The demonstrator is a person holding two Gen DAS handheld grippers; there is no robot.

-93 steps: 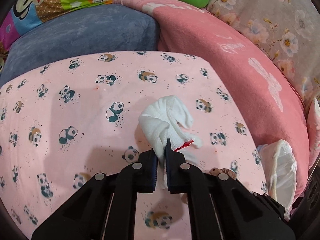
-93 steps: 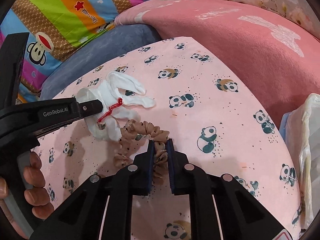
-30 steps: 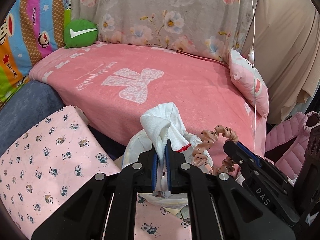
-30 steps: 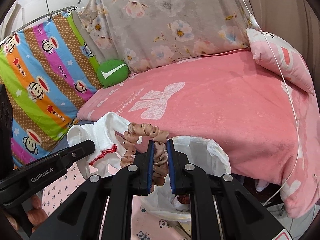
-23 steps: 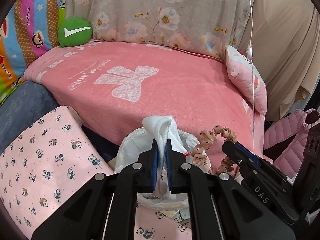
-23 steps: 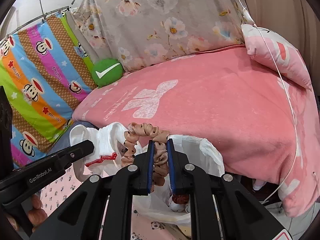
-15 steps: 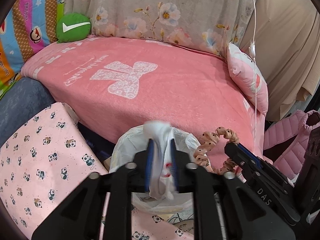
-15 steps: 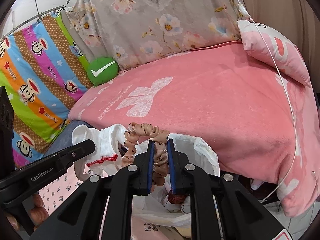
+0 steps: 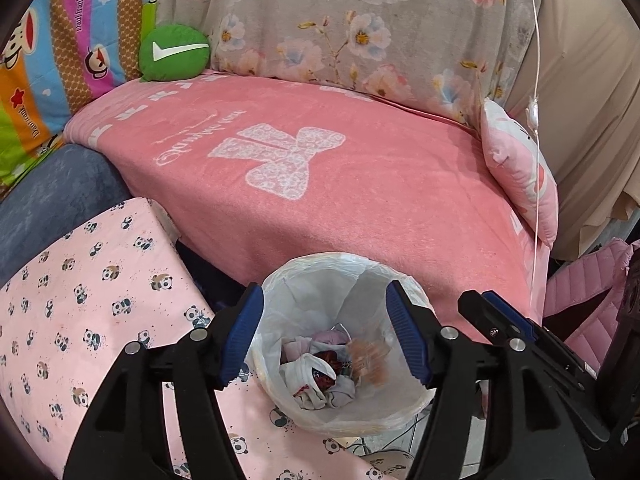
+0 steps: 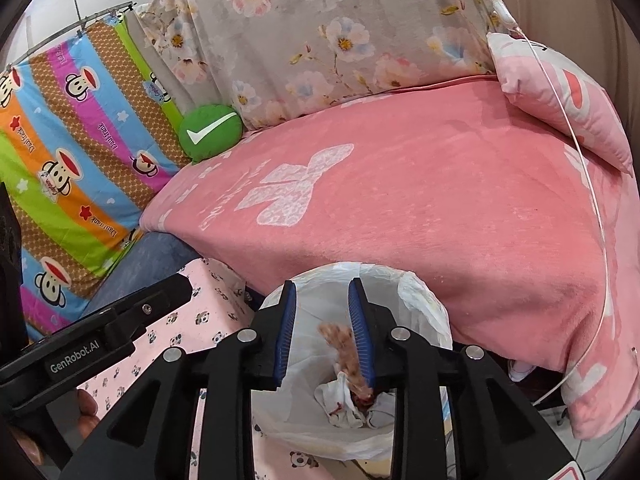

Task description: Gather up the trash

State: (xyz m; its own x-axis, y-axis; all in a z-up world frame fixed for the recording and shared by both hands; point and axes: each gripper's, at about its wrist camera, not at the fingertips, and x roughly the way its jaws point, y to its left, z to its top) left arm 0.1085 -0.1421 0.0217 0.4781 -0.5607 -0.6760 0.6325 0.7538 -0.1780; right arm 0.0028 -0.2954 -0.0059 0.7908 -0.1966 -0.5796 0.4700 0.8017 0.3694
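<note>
A bin lined with a white bag (image 9: 280,280) (image 10: 424,300) stands between the panda-print surface and the bed. My left gripper (image 9: 325,300) hangs over it, its jaws opening wide with nothing between them. The white cloth with a red thread (image 9: 308,376) (image 10: 340,400) lies inside the bin on other scraps. My right gripper (image 10: 322,292) (image 9: 476,300) is beside it over the bin, jaws opening. The tan dotted scrunchie (image 10: 344,344) (image 9: 368,364) is a blur, dropping past the right pad into the bag.
A pink blanket (image 9: 360,184) covers the bed behind the bin, with a green round cushion (image 9: 174,52) and a pink pillow (image 9: 520,168). A white cord (image 10: 592,200) hangs at the right. The panda-print sheet (image 9: 80,280) lies at the left. The person's fingers (image 10: 86,412) hold the left gripper.
Both grippers' jaws have opened. The white cloth fell from the left gripper into the bin, and the scrunchie has left the right gripper's grip. Both grippers sank slightly toward the bin.
</note>
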